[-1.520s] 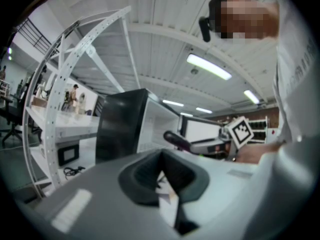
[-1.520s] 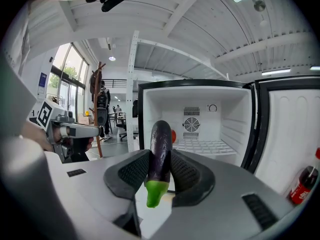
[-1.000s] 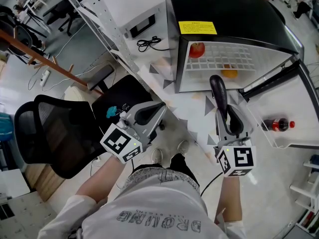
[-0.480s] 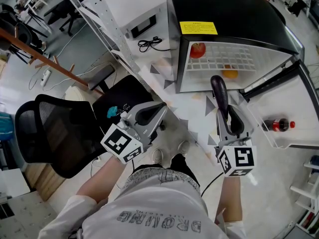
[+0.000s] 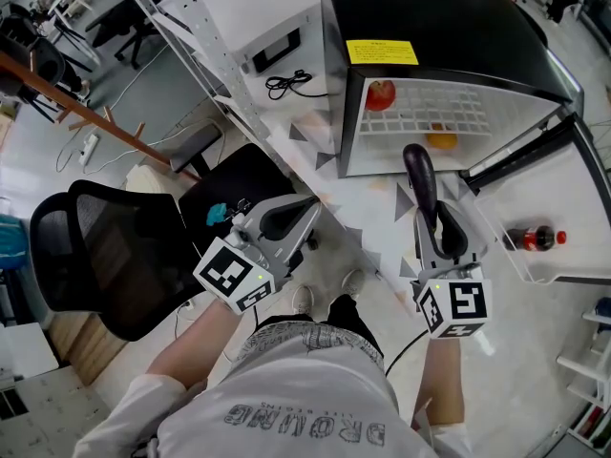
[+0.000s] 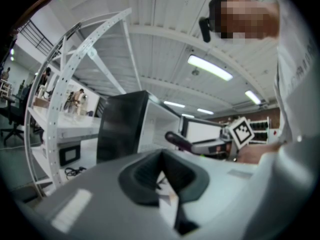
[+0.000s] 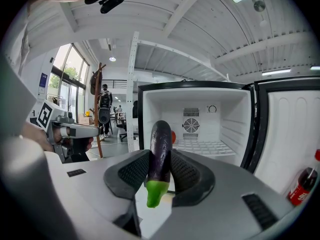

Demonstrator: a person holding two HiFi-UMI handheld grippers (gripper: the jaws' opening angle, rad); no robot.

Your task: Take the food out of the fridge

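Observation:
A small black fridge (image 5: 439, 17) stands open ahead, its door (image 5: 573, 208) swung to the right. On its wire shelf sit a red apple (image 5: 380, 93) and an orange fruit (image 5: 440, 141). My right gripper (image 5: 427, 203) hangs in front of the opening, shut on a dark purple eggplant (image 5: 418, 172). In the right gripper view the eggplant (image 7: 160, 146) stands between the pads with its green stem toward the camera, and the apple (image 7: 173, 136) peeks out behind it. My left gripper (image 5: 307, 206) is off to the left, away from the fridge, with its jaws together and nothing in them (image 6: 161, 156).
A cola bottle (image 5: 533, 239) lies in the door shelf, also in the right gripper view (image 7: 302, 186). A black mesh office chair (image 5: 105, 256) stands at my left. A white perforated rack (image 5: 181, 27) holds a box and a cable (image 5: 284, 84) beside the fridge.

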